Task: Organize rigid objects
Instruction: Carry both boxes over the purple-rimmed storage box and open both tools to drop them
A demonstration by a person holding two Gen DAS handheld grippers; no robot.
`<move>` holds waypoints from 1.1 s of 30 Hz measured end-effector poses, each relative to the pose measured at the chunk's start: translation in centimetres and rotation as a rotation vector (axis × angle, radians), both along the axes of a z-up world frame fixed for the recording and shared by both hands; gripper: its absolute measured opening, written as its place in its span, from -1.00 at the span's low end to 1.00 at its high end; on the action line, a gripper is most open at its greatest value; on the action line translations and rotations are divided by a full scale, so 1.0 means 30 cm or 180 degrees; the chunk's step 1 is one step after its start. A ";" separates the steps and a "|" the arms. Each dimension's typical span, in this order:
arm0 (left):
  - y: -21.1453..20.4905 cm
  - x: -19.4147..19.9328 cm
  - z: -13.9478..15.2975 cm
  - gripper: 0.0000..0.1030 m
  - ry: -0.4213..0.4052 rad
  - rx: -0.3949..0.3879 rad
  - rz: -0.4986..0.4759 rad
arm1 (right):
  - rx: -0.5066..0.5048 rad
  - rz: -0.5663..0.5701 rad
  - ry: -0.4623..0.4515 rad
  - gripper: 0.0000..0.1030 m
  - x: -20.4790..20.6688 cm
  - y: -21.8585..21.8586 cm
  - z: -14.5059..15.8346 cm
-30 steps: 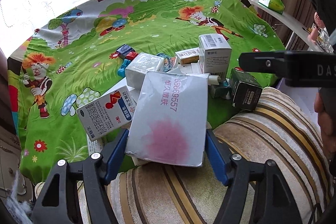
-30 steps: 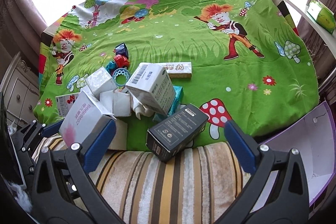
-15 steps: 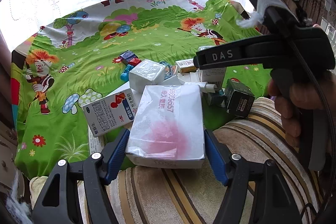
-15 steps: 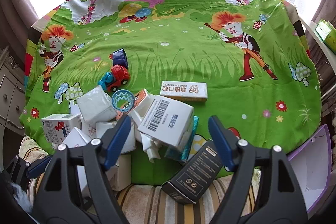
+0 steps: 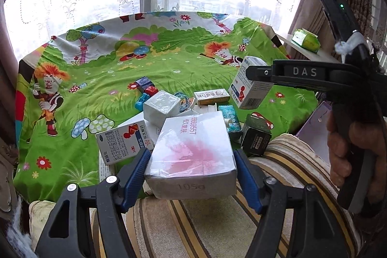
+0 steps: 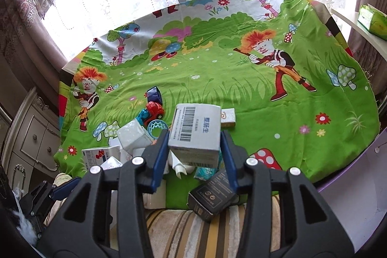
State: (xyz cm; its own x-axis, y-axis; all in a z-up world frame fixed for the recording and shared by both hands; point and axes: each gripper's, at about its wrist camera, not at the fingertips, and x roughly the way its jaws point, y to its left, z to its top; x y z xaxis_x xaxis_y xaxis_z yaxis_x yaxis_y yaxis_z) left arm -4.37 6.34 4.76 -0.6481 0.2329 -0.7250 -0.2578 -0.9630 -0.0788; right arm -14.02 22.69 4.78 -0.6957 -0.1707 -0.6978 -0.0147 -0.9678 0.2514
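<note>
left fingers: left gripper [image 5: 190, 169] is clamped on the sides of the white box with pink print [image 5: 193, 151], near end marked 105g, held low over the striped cushion [image 5: 217, 229].
right fingers: right gripper [image 6: 194, 149] is clamped on the barcode box [image 6: 196, 133], lifted clear of the pile; the same box shows in the left view [image 5: 249, 86], hanging in the air under the DAS-marked tool.
pile: remaining boxes sit bunched at the near edge of the green cartoon sheet [image 6: 241, 79]: blue-red medicine box [image 5: 122, 140], plain white cube box [image 5: 162, 106], black box [image 6: 212, 195] half on the cushion, toy car [image 6: 153, 111] behind.
destination: likely the purple-edged container [image 6: 350, 185] to the right; a guess.
risk 1: the pink-print box is wrapped in glossy film, so it may slide from the fingers if tilted.
risk 2: the barcode box is pinched near its lower end, so it may pivot.
risk 3: the black box overhangs the cushion and may tip if nudged.
view difference: left view shows the person's right hand [image 5: 348, 151] on the handle; right view alone shows the container's inside and the dresser [image 6: 31, 137].
</note>
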 end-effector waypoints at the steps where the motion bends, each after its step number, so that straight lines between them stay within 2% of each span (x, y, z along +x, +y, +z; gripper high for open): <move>1: 0.005 0.004 0.008 0.36 0.0012 0.0040 -0.0007 | -0.0010 -0.0017 0.0027 -0.10 0.020 0.016 0.012; 5: 0.057 0.031 0.044 0.36 0.0070 0.0155 -0.0157 | 0.0017 -0.0131 0.0115 -0.10 0.112 0.093 0.045; 8: 0.124 0.052 0.060 0.36 0.0084 0.0220 -0.0349 | -0.0036 -0.0257 0.0077 -0.10 0.174 0.175 0.044; 17: 0.354 0.109 0.061 0.36 -0.0048 0.0389 -0.0970 | -0.0108 -0.0752 -0.0142 -0.10 0.376 0.423 -0.029; 21: 0.445 0.140 0.058 0.37 -0.0146 0.0558 -0.1284 | -0.0137 -0.0963 -0.0249 -0.10 0.448 0.509 -0.063; 25: 0.514 0.160 0.044 0.46 -0.0192 0.0484 -0.1412 | -0.0139 -0.1197 -0.0319 -0.07 0.507 0.578 -0.084; 26: 0.518 0.163 0.042 0.53 -0.0186 0.0448 -0.1411 | -0.0146 -0.1244 -0.0327 -0.04 0.516 0.593 -0.086; 28: 0.507 0.164 0.048 0.64 -0.0187 0.0449 -0.1363 | -0.0154 -0.1316 -0.0329 0.18 0.526 0.616 -0.088; 31: 0.470 0.149 0.050 0.64 -0.0227 0.0494 -0.1193 | -0.0087 -0.1416 -0.0293 0.46 0.534 0.626 -0.081; 33: 0.437 0.136 0.046 0.64 -0.0246 0.0554 -0.1082 | -0.0027 -0.1426 -0.0269 0.55 0.530 0.616 -0.073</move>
